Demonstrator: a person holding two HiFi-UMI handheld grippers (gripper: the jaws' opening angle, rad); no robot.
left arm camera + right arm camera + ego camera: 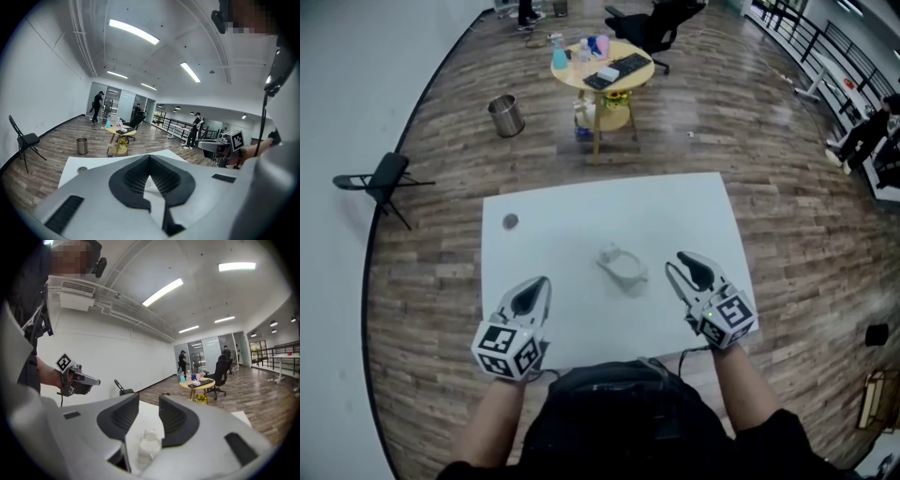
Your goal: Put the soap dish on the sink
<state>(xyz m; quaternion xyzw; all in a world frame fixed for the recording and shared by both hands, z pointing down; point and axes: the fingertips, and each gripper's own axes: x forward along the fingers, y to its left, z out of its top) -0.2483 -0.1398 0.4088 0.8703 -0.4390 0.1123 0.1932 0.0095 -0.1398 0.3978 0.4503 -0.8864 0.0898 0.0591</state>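
Nothing looks done yet: the left gripper [534, 292] hovers clenched and empty by the table's [581, 211] near left corner, the white soap dish [622, 265] lies mid-table, and the right gripper [684, 268], jaws apart and empty, faces it, so grasping and placing are both left.

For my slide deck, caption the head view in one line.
Left gripper and right gripper poised near a white soap dish on a white table.

We log a white counter [581, 211] with a small grey disc [509, 221] at its 10 o'clock. At 12 beyond it stands a round yellow table [628, 79] bearing a keyboard [619, 68] and a blue bottle [560, 58]. A metal bin [505, 115] stands at 11 and a black folding chair [382, 178] at 9.
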